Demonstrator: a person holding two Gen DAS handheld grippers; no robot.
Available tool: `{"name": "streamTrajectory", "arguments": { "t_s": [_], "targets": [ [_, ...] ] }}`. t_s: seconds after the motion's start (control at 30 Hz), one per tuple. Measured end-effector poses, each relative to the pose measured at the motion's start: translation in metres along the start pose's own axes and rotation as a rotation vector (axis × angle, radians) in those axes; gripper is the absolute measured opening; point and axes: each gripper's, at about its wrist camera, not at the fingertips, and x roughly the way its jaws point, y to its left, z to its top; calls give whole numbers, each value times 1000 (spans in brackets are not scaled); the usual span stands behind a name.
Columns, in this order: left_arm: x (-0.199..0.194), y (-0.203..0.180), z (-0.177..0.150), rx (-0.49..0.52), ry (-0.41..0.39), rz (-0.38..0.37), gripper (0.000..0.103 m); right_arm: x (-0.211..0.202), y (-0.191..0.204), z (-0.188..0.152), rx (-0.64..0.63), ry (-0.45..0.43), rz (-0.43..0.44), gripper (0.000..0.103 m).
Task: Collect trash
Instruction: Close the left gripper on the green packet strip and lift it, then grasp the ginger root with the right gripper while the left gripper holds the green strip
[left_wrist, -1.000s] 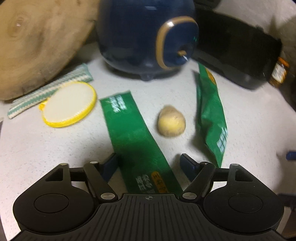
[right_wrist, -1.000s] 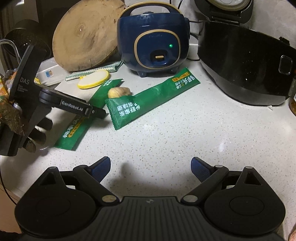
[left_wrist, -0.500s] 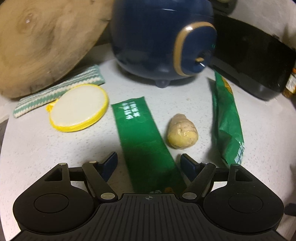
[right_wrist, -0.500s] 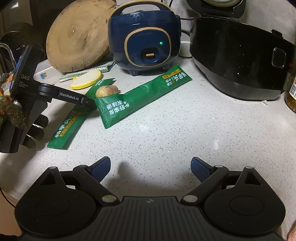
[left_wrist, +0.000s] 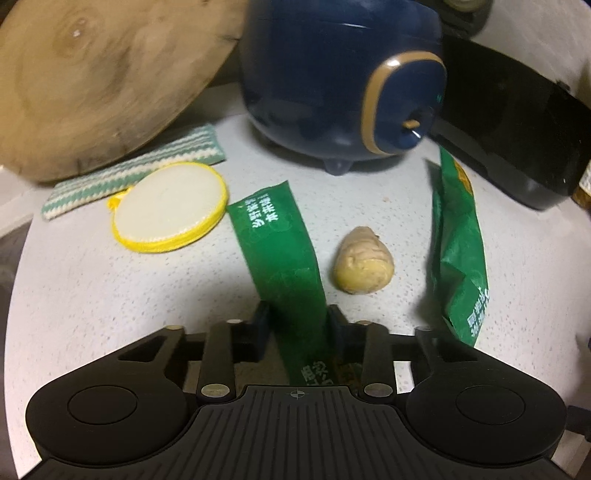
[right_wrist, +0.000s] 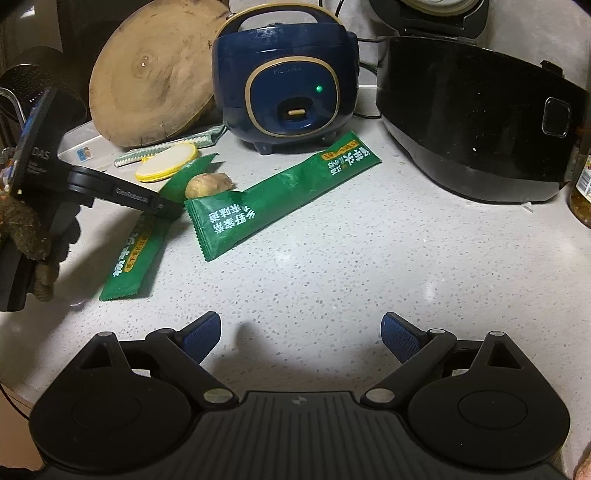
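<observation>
Since earlier frame, my left gripper jaws have just been closing onto narrow green wrapper; pads look pressed on its edges, though blur leaves doubt. Two green wrappers on countertop, one ginger piece between. Held wrapper's long axis runs away from gripper toward blue cooker. Right gripper jaws apart, empty.

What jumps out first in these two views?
Two green wrappers on the speckled counter: the left tongs have just been closing on the narrow green wrapper, and the wider green wrapper lies beside a ginger knob. Behind stands the navy rice cooker.
</observation>
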Motion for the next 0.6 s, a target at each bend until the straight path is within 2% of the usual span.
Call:
{"name": "streamTrajectory", "arguments": {
  "t_s": [0.07,0.17,0.43,0.6],
  "targets": [
    [-4,4,-4,-16,-11,-6,25,0,1,2,-3,-2,0,95],
    [-13,11,-11,-60,-27,-25,21,1,4,7,-22,-8,5,95],
    [-67,35,-40,-198,-104,-43,19,4,21,37,-111,-83,7,95],
    [-102,53,-64,-292,-149,-42,19,31,35,71,-135,-99,48,90]
  ]
}}
